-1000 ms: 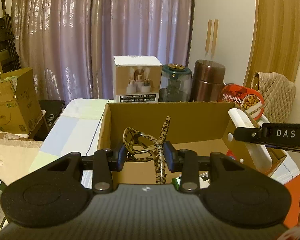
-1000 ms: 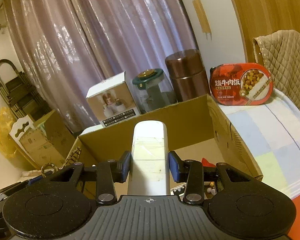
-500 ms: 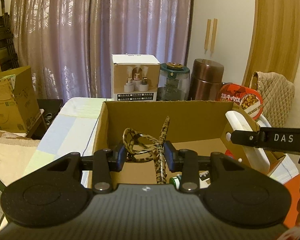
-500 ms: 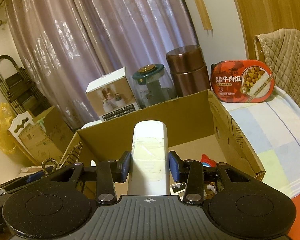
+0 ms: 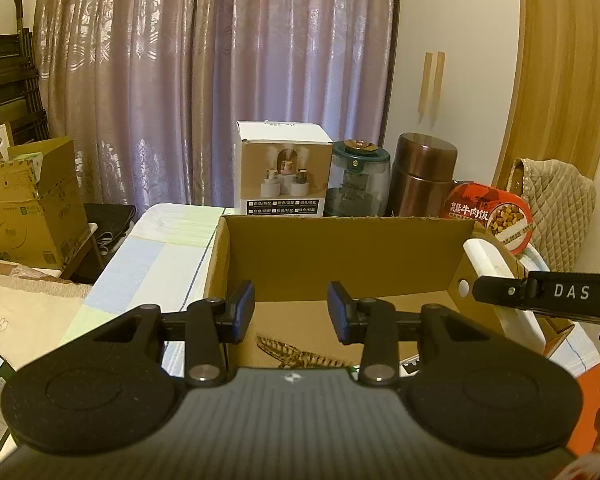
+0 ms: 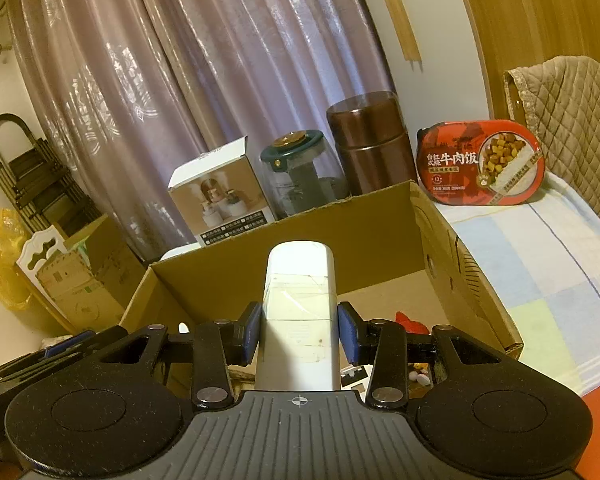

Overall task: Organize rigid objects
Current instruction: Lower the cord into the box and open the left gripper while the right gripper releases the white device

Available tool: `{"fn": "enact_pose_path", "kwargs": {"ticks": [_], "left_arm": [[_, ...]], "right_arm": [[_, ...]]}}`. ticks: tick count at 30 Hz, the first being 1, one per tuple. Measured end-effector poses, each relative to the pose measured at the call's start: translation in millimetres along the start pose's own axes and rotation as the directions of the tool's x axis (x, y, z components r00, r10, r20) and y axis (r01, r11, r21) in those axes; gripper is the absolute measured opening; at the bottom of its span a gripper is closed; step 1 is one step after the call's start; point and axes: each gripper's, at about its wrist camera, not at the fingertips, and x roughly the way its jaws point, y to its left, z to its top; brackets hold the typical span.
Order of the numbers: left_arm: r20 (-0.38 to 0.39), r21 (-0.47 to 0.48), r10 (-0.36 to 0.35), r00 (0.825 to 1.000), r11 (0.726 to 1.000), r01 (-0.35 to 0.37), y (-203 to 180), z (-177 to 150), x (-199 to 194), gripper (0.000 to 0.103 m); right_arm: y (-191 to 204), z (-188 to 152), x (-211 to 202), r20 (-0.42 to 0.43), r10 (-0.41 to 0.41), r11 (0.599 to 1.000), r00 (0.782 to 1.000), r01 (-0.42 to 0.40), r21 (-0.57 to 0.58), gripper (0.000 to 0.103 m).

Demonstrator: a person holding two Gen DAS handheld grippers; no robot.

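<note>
Left wrist view: left gripper (image 5: 291,306) hovers above cardboard box (image 5: 340,240), tongs spread wide, nothing between them; leopard-print strap (image 5: 296,354) lies on box floor below, likely just deposited; right gripper's arm marked DAS crosses box's right wall, carrying white bottle (image 5: 496,268).
Right wrist view: right gripper (image 6: 299,334) tongs clamped on white bottle (image 6: 298,300), held pointing forward over box (image 6: 284,248) opening, apparently for lowering inside; red item (image 6: 410,322) and small bits visible on floor.

The left gripper (image 5: 291,316) hovers level with its jaws spread apart and nothing between them. The right gripper (image 6: 299,338), beside it, is clamped on a white bottle (image 6: 298,320).
</note>
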Motion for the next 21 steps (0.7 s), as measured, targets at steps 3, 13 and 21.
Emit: {"fn": "enact_pose_path", "kwargs": {"ticks": [3, 13, 21], "left_arm": [[0.004, -0.002, 0.001, 1.0, 1.0, -0.001, 0.1, 0.8, -1.2, 0.035], [0.001, 0.001, -0.006, 1.0, 1.0, 0.006, -1.2, 0.1, -1.5, 0.035], [0.002, 0.003, -0.008, 1.0, 1.0, 0.008, -1.9, -0.3, -2.1, 0.035]], "right_arm": [[-0.2, -0.2, 0.3, -0.001, -0.001, 1.0, 1.0, 0.001, 0.0, 0.037], [-3.3, -0.3, 0.3, -0.002, -0.008, 1.0, 1.0, 0.008, 0.002, 0.038], [-5.8, -2.7, 4.3, -0.006, -0.014, 1.0, 1.0, 0.014, -0.004, 0.038]]}}
